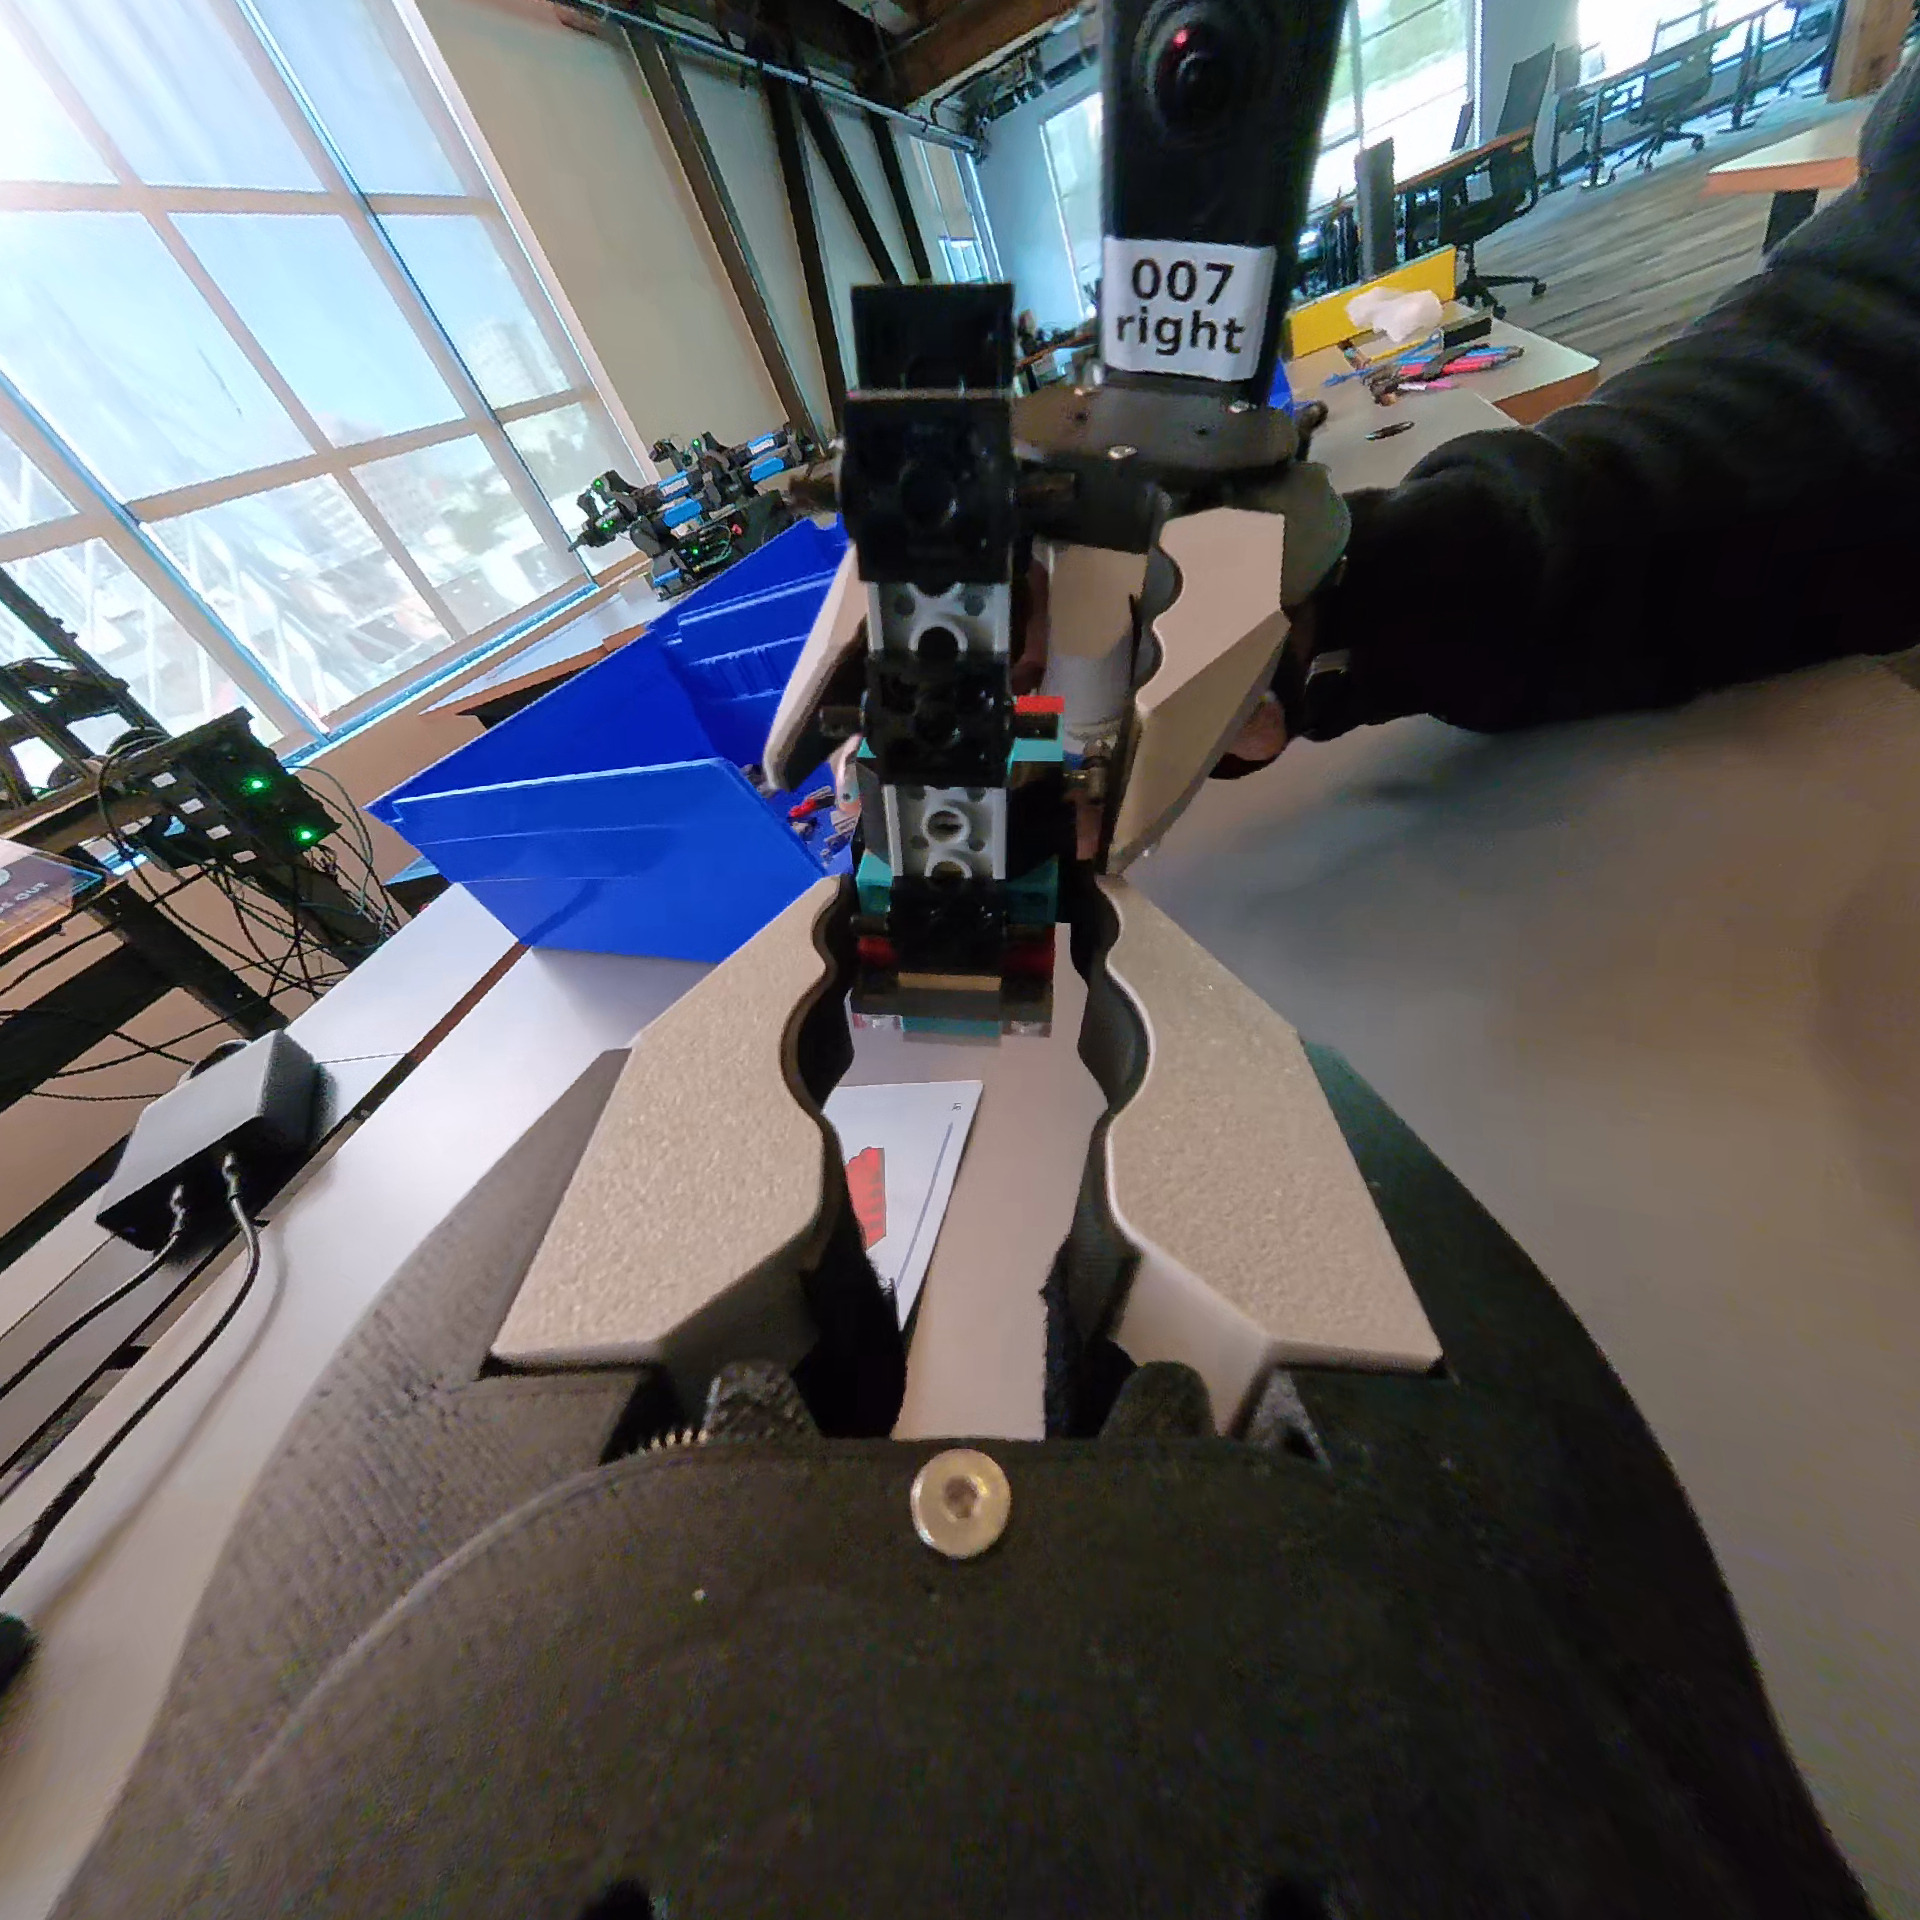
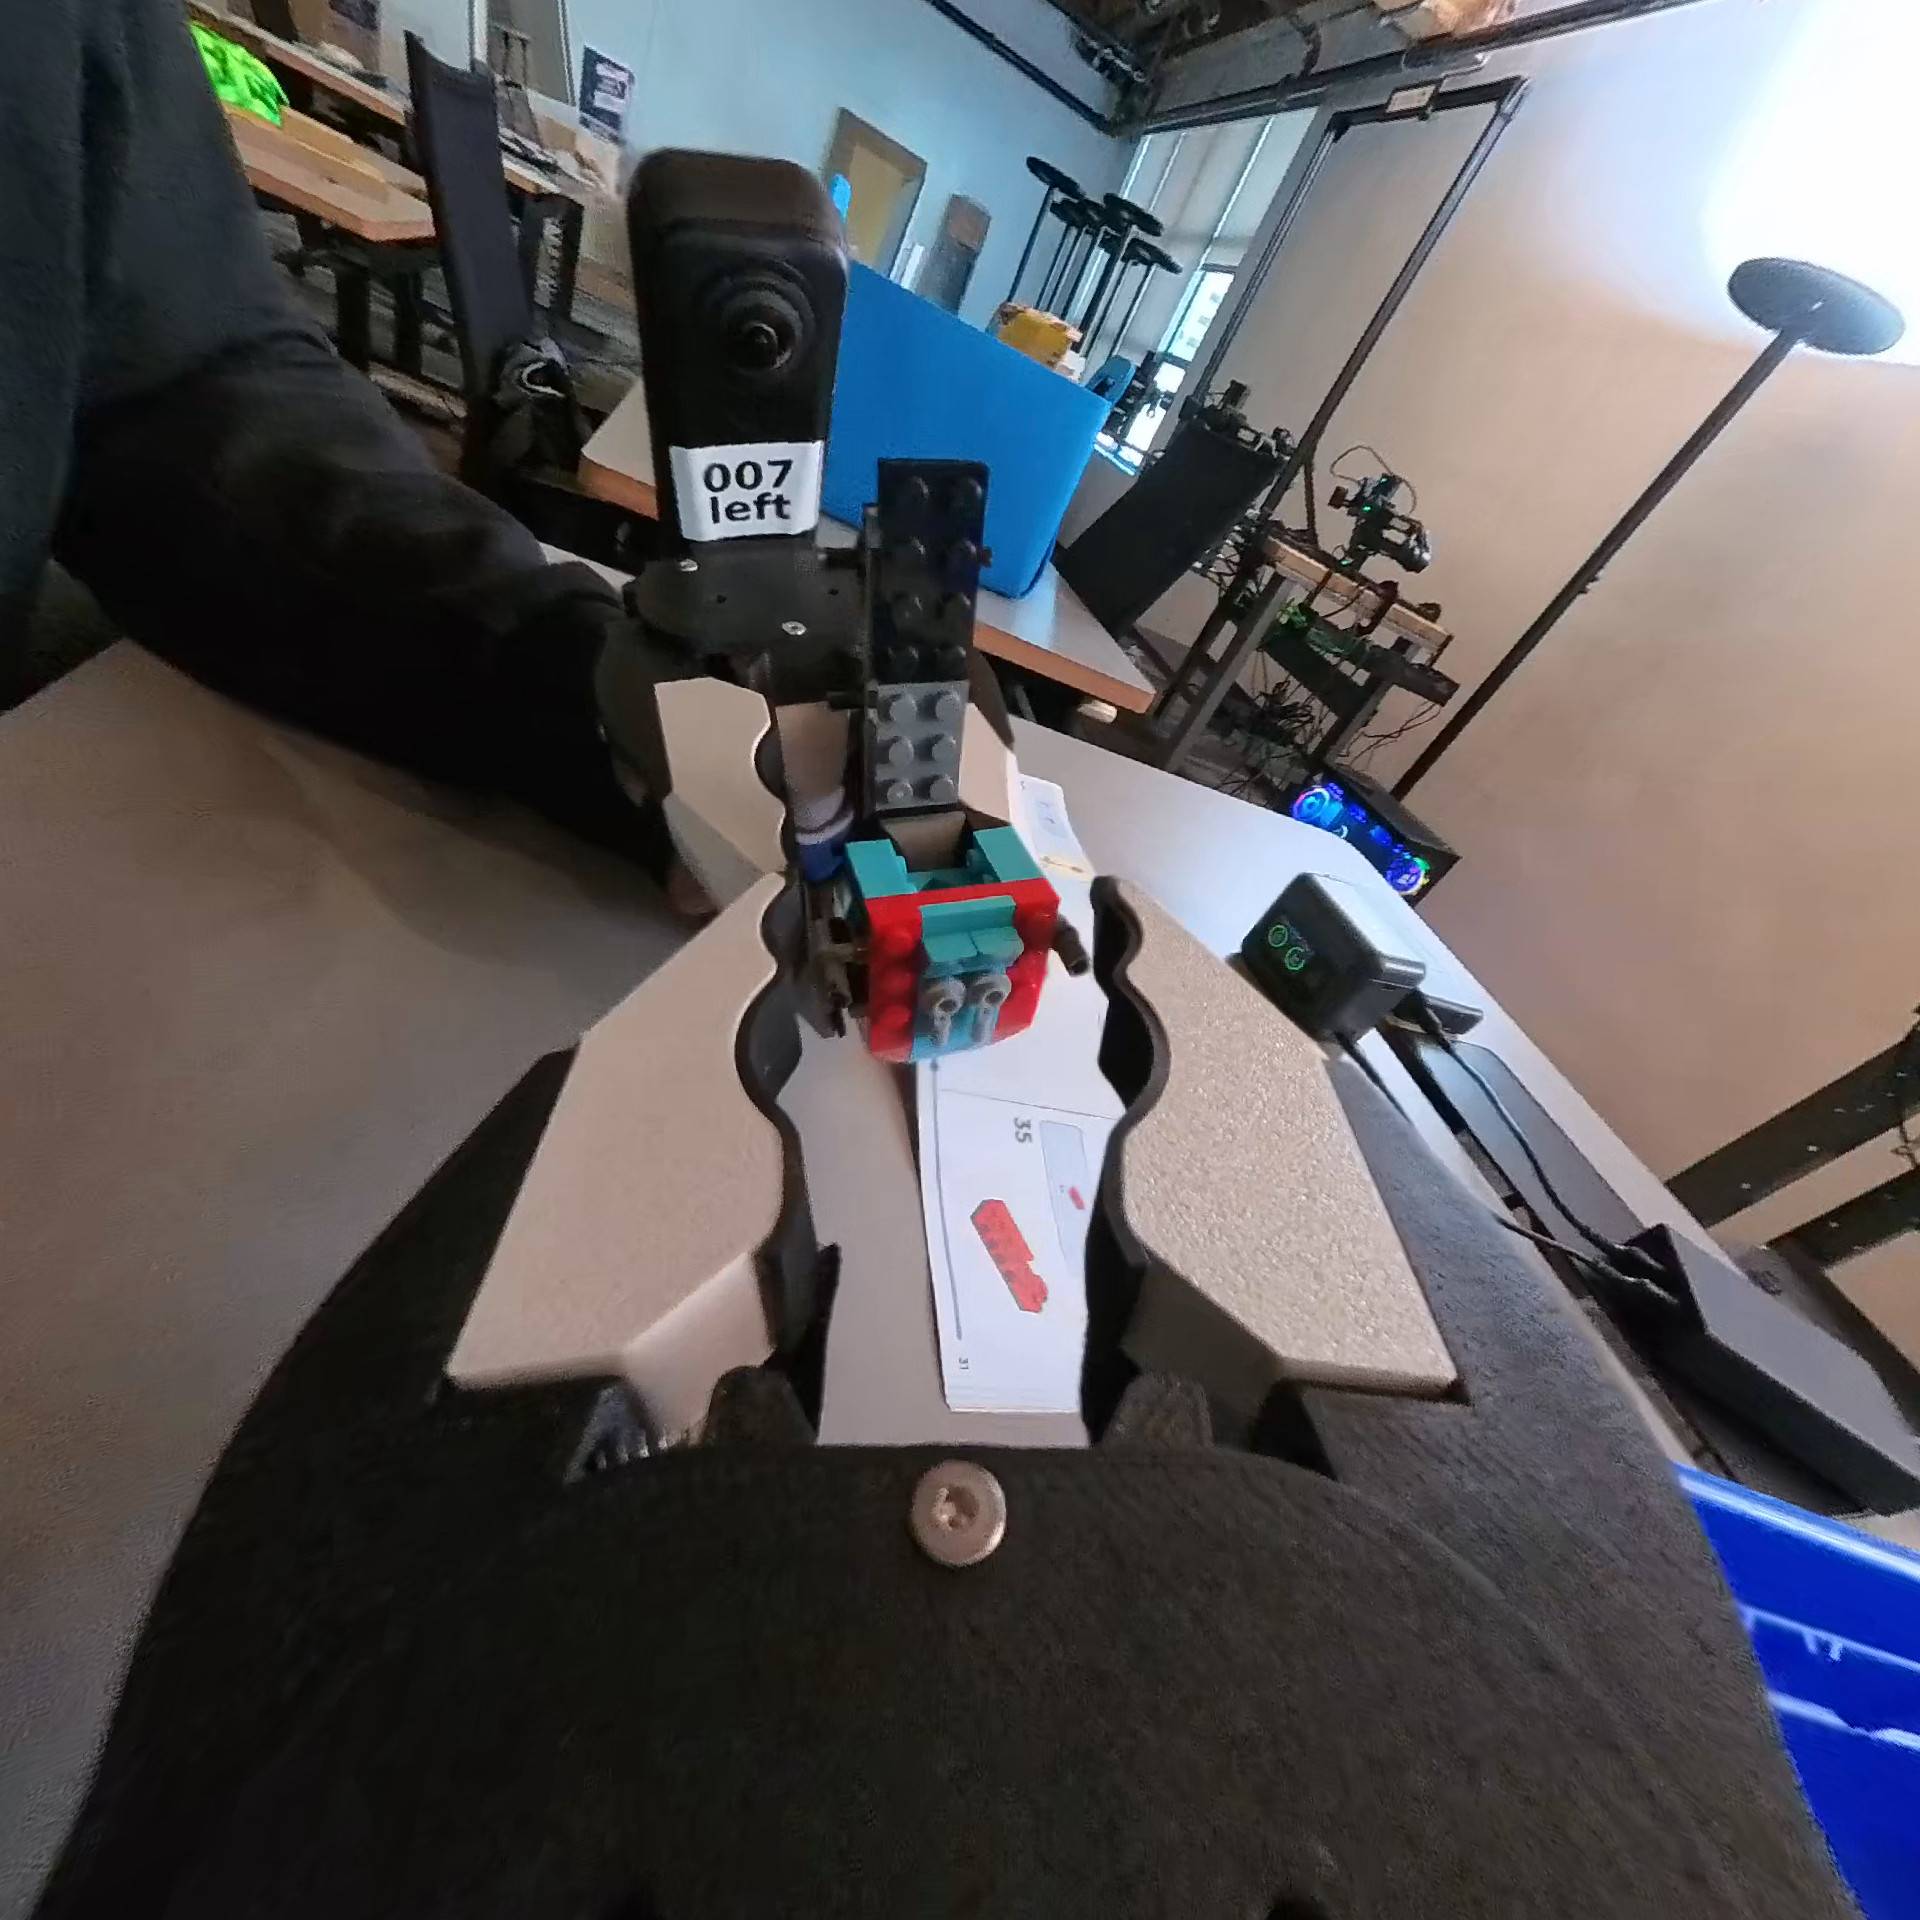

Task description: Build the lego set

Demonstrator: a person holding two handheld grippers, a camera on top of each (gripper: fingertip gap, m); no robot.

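Note:
The lego model [image 1: 935, 831] is a long black and grey plate with a red and teal block at one end [image 2: 951, 966]. It stands on end above the instruction booklet [image 2: 1023, 1226]. My left gripper [image 1: 961, 914] is shut on the model's lower end, with the studless underside facing its camera. My right gripper [image 2: 940, 914] faces it from the other side. Its jaws stand on either side of the red and teal block, with a small gap on the right. It also shows in the left wrist view [image 1: 987, 707]. The left gripper shows behind the plate in the right wrist view [image 2: 748, 727].
A blue parts bin [image 1: 623, 810] stands on the grey table [image 1: 1558, 935] to the left of the model. A small black charger with cables [image 2: 1330, 956] sits near the table edge. A person's dark sleeve [image 1: 1610, 540] reaches in behind the right gripper. Both grippers' tips are close together, under 4 cm apart.

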